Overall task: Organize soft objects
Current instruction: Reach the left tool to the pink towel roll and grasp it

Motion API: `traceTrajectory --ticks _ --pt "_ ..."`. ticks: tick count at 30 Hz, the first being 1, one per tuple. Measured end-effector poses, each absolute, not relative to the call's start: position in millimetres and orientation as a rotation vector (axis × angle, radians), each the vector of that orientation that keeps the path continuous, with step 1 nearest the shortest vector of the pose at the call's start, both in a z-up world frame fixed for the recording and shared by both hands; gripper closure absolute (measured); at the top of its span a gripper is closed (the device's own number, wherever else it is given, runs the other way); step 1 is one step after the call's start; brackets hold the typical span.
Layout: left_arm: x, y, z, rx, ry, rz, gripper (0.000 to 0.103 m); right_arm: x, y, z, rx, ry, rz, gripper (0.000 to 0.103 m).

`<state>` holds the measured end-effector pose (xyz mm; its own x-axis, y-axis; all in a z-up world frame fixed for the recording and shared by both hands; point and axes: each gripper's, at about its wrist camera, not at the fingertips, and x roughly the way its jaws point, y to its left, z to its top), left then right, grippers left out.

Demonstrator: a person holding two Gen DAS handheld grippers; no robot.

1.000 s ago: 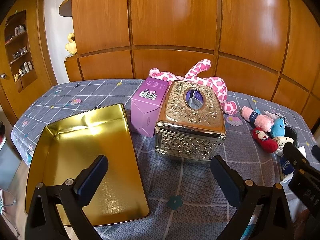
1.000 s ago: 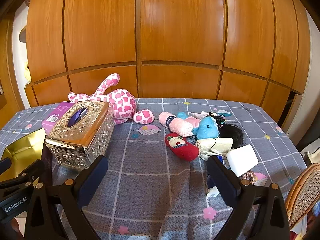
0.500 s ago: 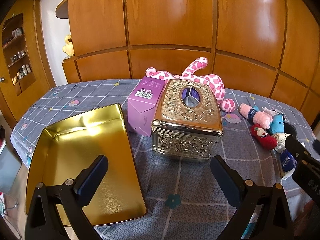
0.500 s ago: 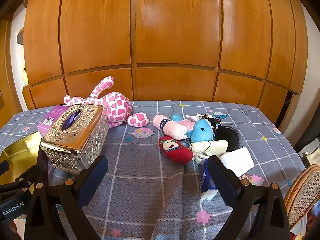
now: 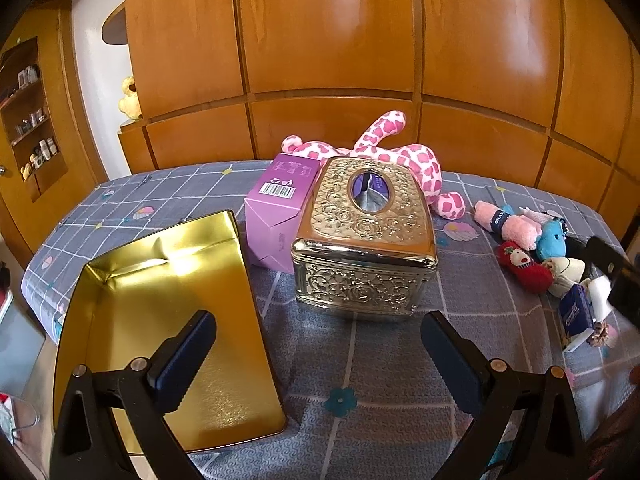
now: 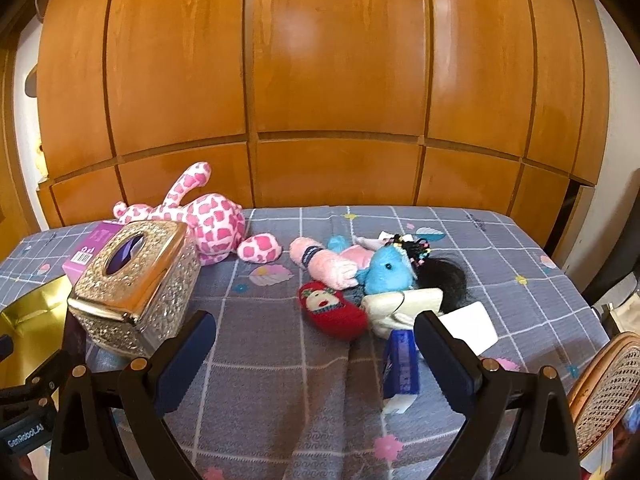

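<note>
A pink spotted plush (image 5: 400,156) (image 6: 208,220) lies at the back of the table behind an ornate gold tissue box (image 5: 366,236) (image 6: 136,280). To the right lies a heap of small soft toys: a pink roll (image 6: 324,260), a blue plush (image 6: 390,272), a red sock-like toy (image 6: 334,310), a cream piece (image 6: 400,304) and black hair (image 6: 448,276). An empty gold tray (image 5: 160,320) lies at the front left. My left gripper (image 5: 316,352) is open above the cloth between tray and box. My right gripper (image 6: 316,352) is open in front of the toy heap, holding nothing.
A purple carton (image 5: 280,208) stands beside the tissue box. A blue tissue packet (image 6: 400,364) and a white card (image 6: 472,326) lie near the toys. A wicker chair (image 6: 600,384) stands at the table's right edge. Wooden panels (image 6: 340,80) close off the back.
Both cameras have drawn back and risen slightly, so the tissue box and toys sit a bit farther off. Both grippers stay open. Nothing on the table has moved.
</note>
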<state>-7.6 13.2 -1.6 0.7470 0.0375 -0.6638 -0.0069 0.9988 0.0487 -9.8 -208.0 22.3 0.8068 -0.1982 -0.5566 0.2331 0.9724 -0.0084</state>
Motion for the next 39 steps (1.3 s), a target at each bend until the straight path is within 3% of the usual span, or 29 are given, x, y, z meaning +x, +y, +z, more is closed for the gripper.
traceTrajectory --ticks 18,23,29,39 --pt "0.2 -11.1 -1.8 0.05 0.777 -0.193 0.0 5.6 -304.1 37.2 0.135 0.535 -0.353 0.002" --pt "10.4 -53.0 -8.4 0.17 0.822 -0.358 0.001 17.9 -364.8 23.6 0.202 0.549 -0.468 0.002" --pt "41.3 -90.3 -20.5 0.085 0.928 -0.525 0.001 4.9 -418.7 3.1 0.441 0.55 -0.492 0.001" --pt "97.4 -149.5 -30.0 0.017 0.972 -0.574 0.0 0.4 -425.3 -1.0 0.516 0.536 -0.475 0.001"
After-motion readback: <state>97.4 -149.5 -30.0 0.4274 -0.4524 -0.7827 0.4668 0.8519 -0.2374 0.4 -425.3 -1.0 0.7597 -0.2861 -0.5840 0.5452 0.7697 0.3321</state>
